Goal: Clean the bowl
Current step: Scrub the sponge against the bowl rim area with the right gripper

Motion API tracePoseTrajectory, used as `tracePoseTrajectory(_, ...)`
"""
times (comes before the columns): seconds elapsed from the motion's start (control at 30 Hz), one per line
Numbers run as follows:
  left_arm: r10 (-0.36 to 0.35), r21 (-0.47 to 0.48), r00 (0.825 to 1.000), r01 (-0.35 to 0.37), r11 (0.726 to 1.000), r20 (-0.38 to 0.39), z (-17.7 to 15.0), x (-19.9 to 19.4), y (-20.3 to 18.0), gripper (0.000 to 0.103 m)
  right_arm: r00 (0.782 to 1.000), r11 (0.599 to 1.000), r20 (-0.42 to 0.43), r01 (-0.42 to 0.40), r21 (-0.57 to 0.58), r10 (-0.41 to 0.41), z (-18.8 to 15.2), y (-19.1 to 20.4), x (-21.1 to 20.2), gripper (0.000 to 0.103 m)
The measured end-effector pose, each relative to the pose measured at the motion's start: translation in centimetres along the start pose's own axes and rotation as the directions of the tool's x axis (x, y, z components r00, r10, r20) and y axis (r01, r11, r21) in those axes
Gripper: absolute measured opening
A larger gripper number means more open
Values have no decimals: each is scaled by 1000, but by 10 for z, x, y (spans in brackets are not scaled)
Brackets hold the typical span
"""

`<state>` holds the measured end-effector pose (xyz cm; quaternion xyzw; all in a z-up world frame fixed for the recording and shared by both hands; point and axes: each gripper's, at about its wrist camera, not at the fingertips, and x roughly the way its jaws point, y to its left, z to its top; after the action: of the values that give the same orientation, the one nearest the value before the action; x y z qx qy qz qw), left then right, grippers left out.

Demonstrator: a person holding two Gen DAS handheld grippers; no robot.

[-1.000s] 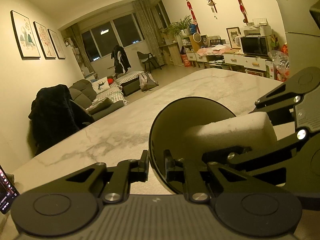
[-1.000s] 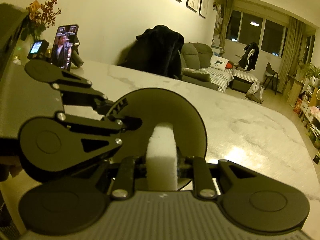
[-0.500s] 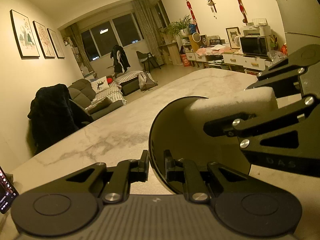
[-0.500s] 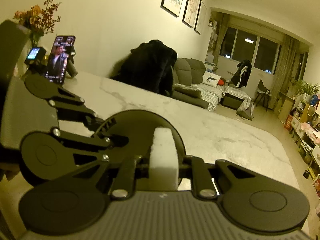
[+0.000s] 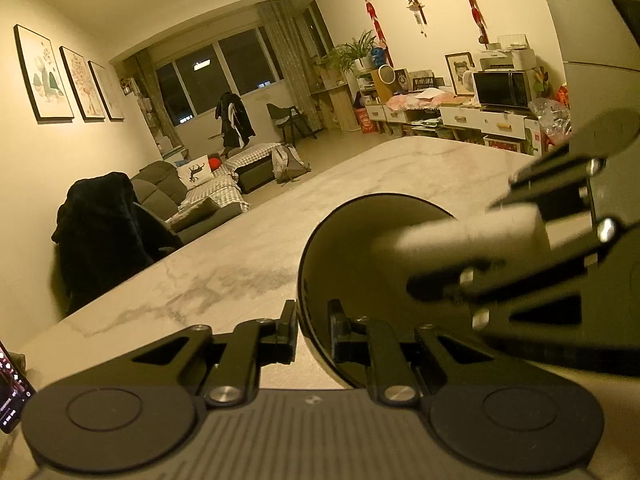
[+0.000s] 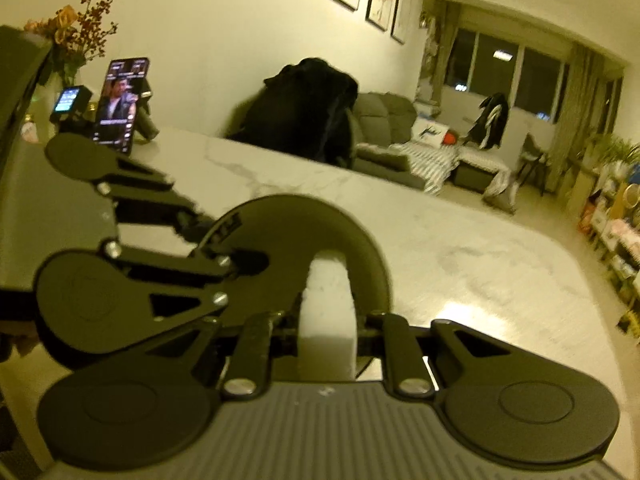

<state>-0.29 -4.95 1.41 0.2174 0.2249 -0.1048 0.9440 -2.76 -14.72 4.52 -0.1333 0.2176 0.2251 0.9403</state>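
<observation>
A black bowl [image 5: 356,264] is held tipped on its side above the marble table [image 5: 224,264]. My left gripper [image 5: 313,332] is shut on its rim, one finger on either side of the wall. My right gripper [image 6: 328,328] is shut on a white sponge [image 6: 329,300], whose far end lies against the bowl's inside [image 6: 304,228]. In the left wrist view the sponge [image 5: 468,228] reaches into the bowl from the right, with the right gripper [image 5: 516,236] blurred behind it. The left gripper [image 6: 200,240] shows at the left of the right wrist view.
A lit phone [image 6: 120,104] on a stand and a vase of flowers [image 6: 68,40] stand at the table's far left corner. A chair draped with a dark coat [image 6: 308,108] is at the table's far side. The marble top [image 6: 480,264] stretches to the right.
The right gripper has swept the sponge up across the inside of the bowl and then a little back down. The left gripper and the bowl have stayed still.
</observation>
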Motion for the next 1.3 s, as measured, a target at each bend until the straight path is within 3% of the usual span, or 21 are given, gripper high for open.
tracePoseTrajectory(0.33,-32,-31,999,32,999,5,0,3,-1,20,999,1000,-28,-19,18,20,-11,-2,4,18)
tracePoseTrajectory(0.63,-75,-178,997,71,981,-14,-6,10,5,23,1000,1000,-22,-14,26,15,-11,-2,4,18)
tracePoseTrajectory(0.8,-83,-261,996,77,962,-12,-9,13,15,17,1000,1000,-12,-20,17,20,-8,2,1,19)
tracePoseTrajectory(1.07,-28,-200,1000,29,979,4,-8,0,20,9,998,998,-14,-54,-11,54,-5,14,1,18)
tracePoseTrajectory(1.3,0,-170,1000,-2,985,-11,-17,-11,32,8,995,994,-13,-101,-33,101,0,35,8,18)
